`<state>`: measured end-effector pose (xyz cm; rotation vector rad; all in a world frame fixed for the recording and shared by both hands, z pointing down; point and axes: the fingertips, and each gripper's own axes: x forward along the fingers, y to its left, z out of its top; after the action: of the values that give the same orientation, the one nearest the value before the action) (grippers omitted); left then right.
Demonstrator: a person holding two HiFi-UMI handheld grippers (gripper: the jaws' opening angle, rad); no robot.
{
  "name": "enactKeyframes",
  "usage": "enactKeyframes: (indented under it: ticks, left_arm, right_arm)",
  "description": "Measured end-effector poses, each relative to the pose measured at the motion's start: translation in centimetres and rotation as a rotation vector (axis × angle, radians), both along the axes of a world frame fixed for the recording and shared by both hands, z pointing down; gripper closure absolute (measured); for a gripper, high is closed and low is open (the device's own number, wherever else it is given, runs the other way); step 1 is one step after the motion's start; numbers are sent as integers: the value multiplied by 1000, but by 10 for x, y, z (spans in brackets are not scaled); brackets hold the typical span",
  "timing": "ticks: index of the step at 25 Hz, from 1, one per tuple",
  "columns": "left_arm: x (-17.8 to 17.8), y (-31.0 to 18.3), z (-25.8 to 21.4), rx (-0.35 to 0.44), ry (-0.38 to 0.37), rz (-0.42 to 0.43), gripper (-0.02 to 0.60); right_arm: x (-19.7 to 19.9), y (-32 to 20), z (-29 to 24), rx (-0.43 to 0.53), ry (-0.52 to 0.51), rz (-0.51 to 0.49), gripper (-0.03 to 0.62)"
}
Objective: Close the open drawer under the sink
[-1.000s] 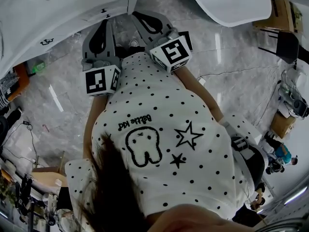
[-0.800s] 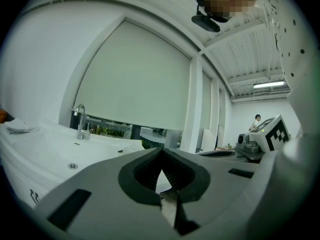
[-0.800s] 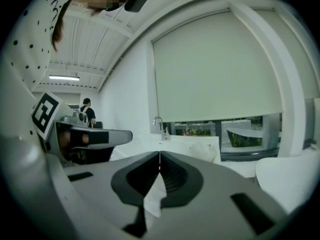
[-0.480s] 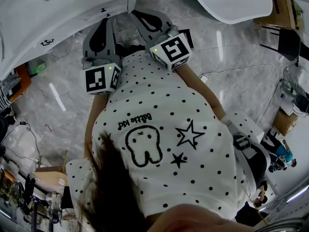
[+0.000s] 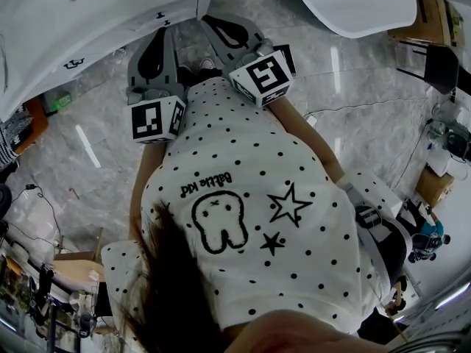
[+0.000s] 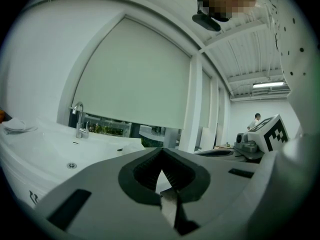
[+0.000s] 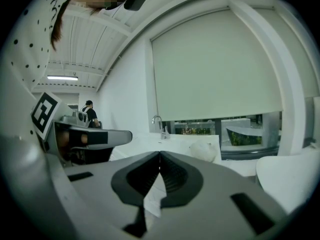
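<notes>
In the head view I hold both grippers close to my chest, pointing at the white sink counter [image 5: 88, 13] at top left. No drawer shows in any view. The left gripper [image 5: 160, 29] is shut with nothing in it; its tips meet [image 6: 161, 151] in the left gripper view, just short of the counter's edge. The right gripper [image 5: 207, 20] beside it is also shut and empty, its tips touching [image 7: 160, 154]. A chrome faucet [image 6: 79, 120] stands over the basin [image 6: 70, 154] ahead of the left gripper; the right gripper view shows a faucet [image 7: 160, 125] farther off.
A second white basin [image 5: 353, 6] stands at top right. The grey marble floor [image 5: 88, 160] carries a cable [image 5: 368, 107], with clutter at the left and right edges. A person [image 7: 89, 111] stands far off in the room. A large window blind [image 6: 135, 79] fills the wall ahead.
</notes>
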<state>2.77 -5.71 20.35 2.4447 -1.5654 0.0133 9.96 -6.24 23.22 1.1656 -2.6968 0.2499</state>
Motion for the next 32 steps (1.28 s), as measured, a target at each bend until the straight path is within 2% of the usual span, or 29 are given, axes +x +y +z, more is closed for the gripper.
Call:
enactKeyframes:
  ticks: [32]
  left_arm:
    - [2,6,4,2,4,21,577]
  right_arm:
    - [-2,9,0,7,11,-8,580]
